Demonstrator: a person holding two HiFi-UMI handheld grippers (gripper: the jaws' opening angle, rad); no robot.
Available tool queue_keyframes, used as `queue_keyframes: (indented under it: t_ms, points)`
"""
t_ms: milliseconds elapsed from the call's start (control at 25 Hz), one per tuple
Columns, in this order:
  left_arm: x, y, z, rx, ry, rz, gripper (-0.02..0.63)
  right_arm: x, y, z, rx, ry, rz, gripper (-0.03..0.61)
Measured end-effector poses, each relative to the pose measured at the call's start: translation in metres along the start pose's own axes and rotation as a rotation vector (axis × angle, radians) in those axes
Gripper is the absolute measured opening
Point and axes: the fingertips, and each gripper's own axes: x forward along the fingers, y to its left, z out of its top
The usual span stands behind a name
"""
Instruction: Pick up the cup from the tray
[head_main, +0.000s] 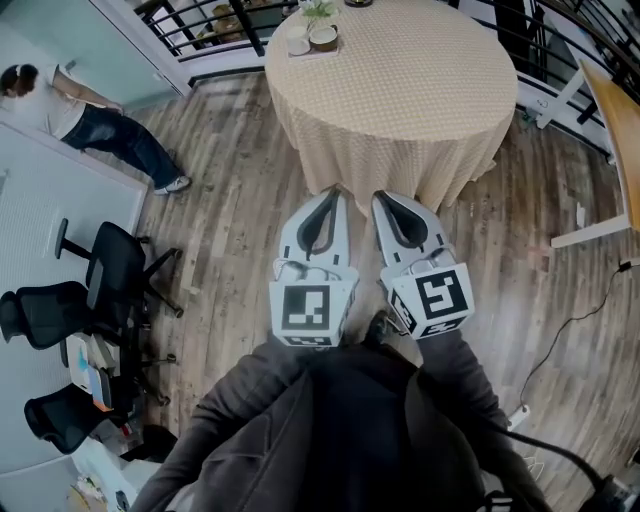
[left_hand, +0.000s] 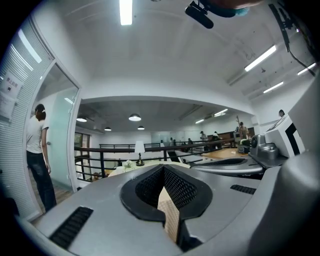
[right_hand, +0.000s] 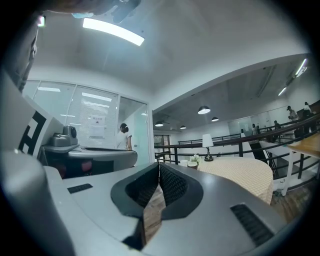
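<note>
**Both grippers shut and empty, short of the counter; cups sit on the tray at the far edge**

- Nearest: the person's dark grey jacket (head_main: 330, 430) fills the bottom of the head view, both arms forward.
- Left gripper (head_main: 329, 194): jaws together, pads meeting at the tip, nothing between them. It hangs over the wooden plank floor (head_main: 230, 220), tip just short of the counter's near edge.
- Right gripper (head_main: 386, 198): same state, jaws closed on nothing. It runs parallel and just beside the left one, tip at the hanging hem of the cloth.
- Round counter under a beige checked cloth (head_main: 400, 90): directly ahead of both grippers. Near and middle parts carry nothing.
- Small light tray (head_main: 314, 53): far-left edge of the counter, well apart from both grippers.
- On the tray: a white cup (head_main: 298, 45) on the left and a brown-rimmed cup (head_main: 323, 38) just beside it on the right. Both are upright.
- A small green plant (head_main: 318, 10) stands right behind the cups. A white-shaded table lamp (right_hand: 206, 144) stands at the far edge, right of the tray.
- Beyond the counter: black metal railing (head_main: 200, 25).
- Left side of the room: black office chairs (head_main: 110, 265). Farther back, a person in a white top (head_main: 60, 105) stands by a glass wall.
</note>
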Motion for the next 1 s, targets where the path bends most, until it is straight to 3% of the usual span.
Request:
queue_keyframes:
  t_ms: [360, 840, 1000]
  points:
    - [0.003, 0.005, -0.015, -0.006, 0.033, 0.055, 0.006, 0.013, 0.000, -0.013, 0.013, 0.015, 0.064, 0.008]
    - [0.067, 0.083, -0.035, -0.114, 0.008, 0.067, 0.005, 0.104, -0.010, -0.027, -0.013, 0.062, 0.047, 0.008]
    - [0.102, 0.119, -0.050, -0.118, 0.040, 0.043, 0.005, 0.155, -0.019, -0.033, -0.018, 0.089, 0.037, 0.008]
